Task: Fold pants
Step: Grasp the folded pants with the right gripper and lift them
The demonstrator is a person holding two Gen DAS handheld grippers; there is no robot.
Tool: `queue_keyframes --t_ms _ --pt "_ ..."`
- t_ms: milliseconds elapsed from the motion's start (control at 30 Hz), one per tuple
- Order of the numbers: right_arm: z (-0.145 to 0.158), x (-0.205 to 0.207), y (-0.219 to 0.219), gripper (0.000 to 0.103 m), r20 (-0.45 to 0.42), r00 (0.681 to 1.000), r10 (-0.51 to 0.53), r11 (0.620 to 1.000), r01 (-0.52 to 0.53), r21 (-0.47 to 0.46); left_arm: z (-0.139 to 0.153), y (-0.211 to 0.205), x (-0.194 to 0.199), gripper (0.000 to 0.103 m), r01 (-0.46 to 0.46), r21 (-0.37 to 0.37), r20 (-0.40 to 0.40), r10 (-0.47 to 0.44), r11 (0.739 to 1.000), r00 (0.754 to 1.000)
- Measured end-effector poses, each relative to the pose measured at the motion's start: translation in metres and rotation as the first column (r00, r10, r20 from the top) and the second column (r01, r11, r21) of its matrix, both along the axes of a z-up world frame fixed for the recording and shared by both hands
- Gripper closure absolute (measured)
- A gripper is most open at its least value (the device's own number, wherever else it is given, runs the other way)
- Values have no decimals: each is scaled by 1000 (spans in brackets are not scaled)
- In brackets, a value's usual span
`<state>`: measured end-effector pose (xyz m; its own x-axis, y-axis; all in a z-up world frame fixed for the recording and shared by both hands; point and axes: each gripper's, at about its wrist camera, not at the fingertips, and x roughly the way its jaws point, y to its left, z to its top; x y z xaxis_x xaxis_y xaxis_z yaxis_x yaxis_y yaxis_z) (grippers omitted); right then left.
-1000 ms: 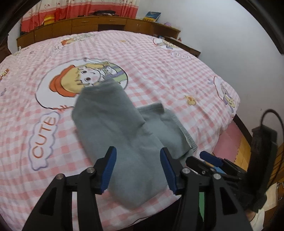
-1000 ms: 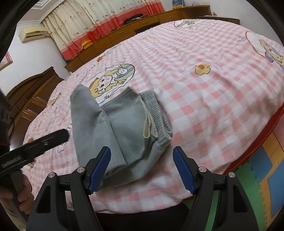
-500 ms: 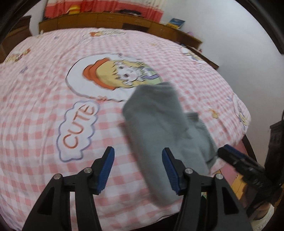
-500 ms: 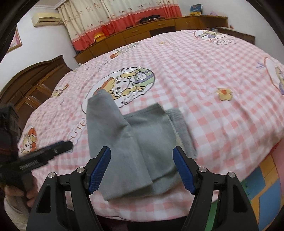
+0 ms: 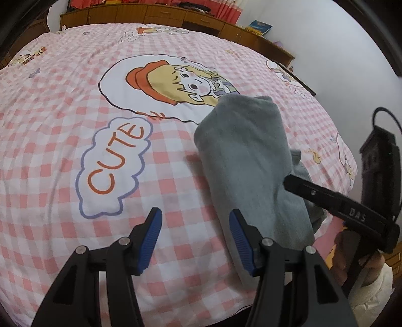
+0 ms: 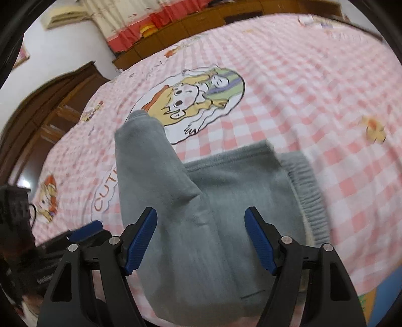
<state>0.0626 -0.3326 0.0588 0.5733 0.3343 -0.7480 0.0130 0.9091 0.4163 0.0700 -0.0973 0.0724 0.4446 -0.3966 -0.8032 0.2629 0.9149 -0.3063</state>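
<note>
Grey folded pants [image 5: 246,156] lie near the front edge of a pink checked bed sheet [image 5: 62,120], one leg folded over the rest. My left gripper [image 5: 196,236] is open above bare sheet just left of the pants, with its right pad [image 5: 240,239] close to their left edge. My right gripper [image 6: 201,239] is open low over the pants [image 6: 206,201], nothing pressed between its pads. The ribbed waistband [image 6: 309,196] lies to the right. One black finger of the right gripper [image 5: 326,198] reaches over the pants from the right. The left gripper [image 6: 85,231] shows at lower left.
The sheet carries a cartoon print [image 5: 173,83] and a "CUTE" bubble [image 5: 113,171]. Wooden cabinets [image 5: 155,12] line the far wall, with a book [image 5: 260,25] on them. A dark wardrobe [image 6: 50,105] stands left. The bed's front edge drops to a coloured floor mat [image 6: 384,301].
My left gripper has slid left, off the pants and over bare sheet beside them. My right gripper has come in closer over the pants. Both have stayed open.
</note>
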Motion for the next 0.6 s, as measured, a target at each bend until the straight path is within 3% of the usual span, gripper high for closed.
queue_keyframes --t_ms 67,133,200,300,467,600 --pt "-1 2 3 32 14 1000 8 1000 -8 30 -1 1 1 44 -5 -9 -1 5 1000 1000" --pt "-3 4 7 48 10 999 37 998 -37 41 -1 1 2 44 -10 -13 -5 10 1000 1000" --pt "-4 6 14 79 -7 998 55 998 -55 13 -1 1 3 44 -11 -12 -3 11 1000 1000" --pt "4 -2 15 89 23 998 57 998 -57 -1 1 -1 1 44 -13 -9 4 13 1000 1000" --pt "43 -29 -1 90 137 989 56 997 -62 40 7 -10 -2 44 16 -10 20 -15 1000 1000" --pt "61 -42 -23 90 173 985 12 999 -17 28 10 -28 -6 44 53 -13 33 -53 998 998"
